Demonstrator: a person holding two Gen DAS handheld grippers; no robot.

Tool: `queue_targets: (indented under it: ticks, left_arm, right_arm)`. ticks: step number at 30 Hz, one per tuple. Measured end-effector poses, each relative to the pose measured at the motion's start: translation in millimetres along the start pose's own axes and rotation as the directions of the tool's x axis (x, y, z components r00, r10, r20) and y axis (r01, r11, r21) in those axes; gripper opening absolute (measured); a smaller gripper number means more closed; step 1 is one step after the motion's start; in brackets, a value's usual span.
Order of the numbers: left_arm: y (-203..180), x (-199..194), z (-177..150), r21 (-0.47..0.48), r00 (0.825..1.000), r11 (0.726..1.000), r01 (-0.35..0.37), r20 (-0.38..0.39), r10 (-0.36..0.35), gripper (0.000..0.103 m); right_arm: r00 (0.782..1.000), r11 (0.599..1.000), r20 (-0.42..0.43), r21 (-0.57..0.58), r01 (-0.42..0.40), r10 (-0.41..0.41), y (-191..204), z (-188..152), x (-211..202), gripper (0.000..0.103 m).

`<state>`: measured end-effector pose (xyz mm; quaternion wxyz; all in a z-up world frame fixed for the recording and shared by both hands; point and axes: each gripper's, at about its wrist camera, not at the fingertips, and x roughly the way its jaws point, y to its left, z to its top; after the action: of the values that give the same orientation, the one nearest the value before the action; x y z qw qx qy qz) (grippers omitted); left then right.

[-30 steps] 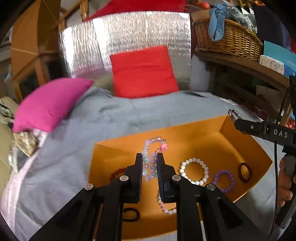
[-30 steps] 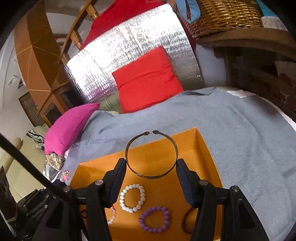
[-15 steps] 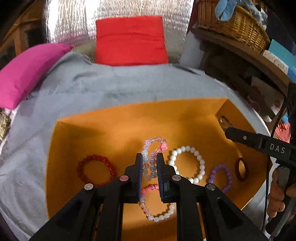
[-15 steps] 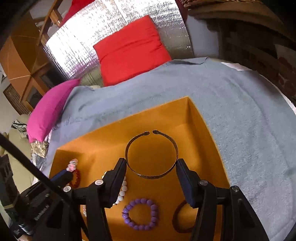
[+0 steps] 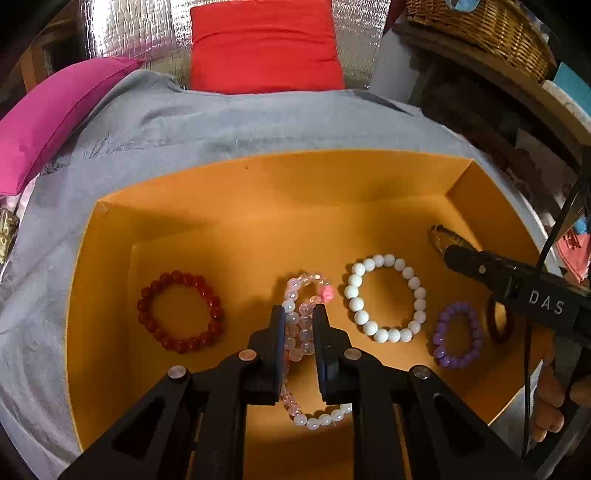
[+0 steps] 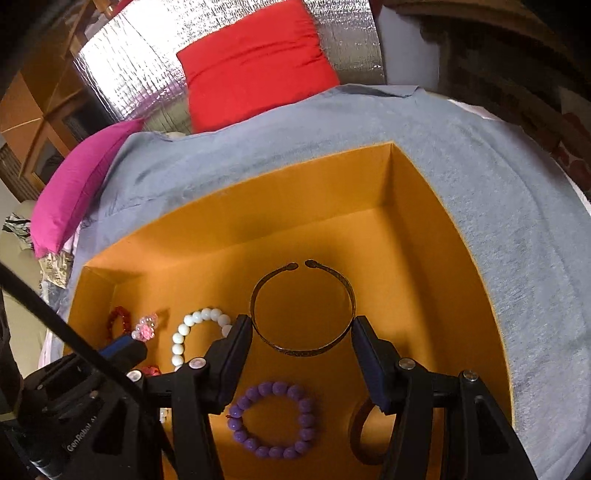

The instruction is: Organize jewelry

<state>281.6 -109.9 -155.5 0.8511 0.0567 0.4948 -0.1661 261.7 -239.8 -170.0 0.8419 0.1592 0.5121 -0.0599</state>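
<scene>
My left gripper [image 5: 299,312] is shut on a pink and clear bead bracelet [image 5: 295,291] with a pink flower bead, low over the floor of the orange box [image 5: 258,184]. My right gripper [image 6: 301,325] is shut on an open dark metal cuff bangle [image 6: 295,350], which spans the gap between its fingers above the box floor [image 6: 280,221]. On the floor lie a red bead bracelet [image 5: 177,275], a white bead bracelet [image 5: 356,291], a purple bead bracelet [image 5: 439,350], a brown ring [image 5: 491,321] and a pale pink-white bracelet [image 5: 317,421], partly hidden under my left fingers.
The box sits on a grey cloth [image 5: 184,122]. A red cushion [image 5: 266,44], a pink cushion [image 5: 55,110] and silver foil padding [image 6: 122,66] lie behind it. A wicker basket [image 5: 480,26] stands on a wooden shelf at the right. A hand [image 5: 550,402] holds the right gripper.
Both grippers have tipped downward and sunk toward the box with their bracelets still gripped. The box floor now fills most of both views.
</scene>
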Motion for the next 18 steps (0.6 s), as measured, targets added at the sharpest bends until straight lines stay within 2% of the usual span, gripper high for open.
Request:
queue_targets:
  ticks: [2, 4, 6, 8, 14, 18]
  left_arm:
    - [0, 1, -1, 0.000, 1.000, 1.000, -0.010, -0.012, 0.010, 0.019]
    - [0, -1, 0, -0.006, 1.000, 1.000, -0.020, -0.018, 0.020, 0.029]
    - [2, -7, 1, -0.013, 1.000, 1.000, -0.026, -0.008, 0.026, 0.049]
    - [3, -19, 2, -0.023, 0.999, 0.999, -0.046, 0.023, 0.047, 0.057]
    - [0, -73, -8, -0.038, 0.983, 0.993, -0.115, 0.138, 0.119, 0.073]
    - [-10, -111, -28, -0.006, 0.953, 0.976, -0.219, 0.212, 0.215, 0.075]
  right_arm:
    - [1.000, 1.000, -0.003, 0.000, 0.027, -0.027, 1, 0, 1, 0.061]
    - [1.000, 1.000, -0.006, -0.001, 0.025, -0.025, 1, 1, 2, 0.061]
    - [1.000, 1.000, 0.007, 0.014, 0.004, -0.004, -1, 2, -3, 0.061]
    - [0.999, 1.000, 0.038, 0.016, -0.010, 0.009, -2, 2, -11, 0.061]
    - [0.987, 0.999, 0.149, -0.004, -0.053, 0.053, -1, -2, -58, 0.062]
    - [0.978, 0.997, 0.201, -0.051, -0.050, 0.060, 6, -18, -93, 0.062]
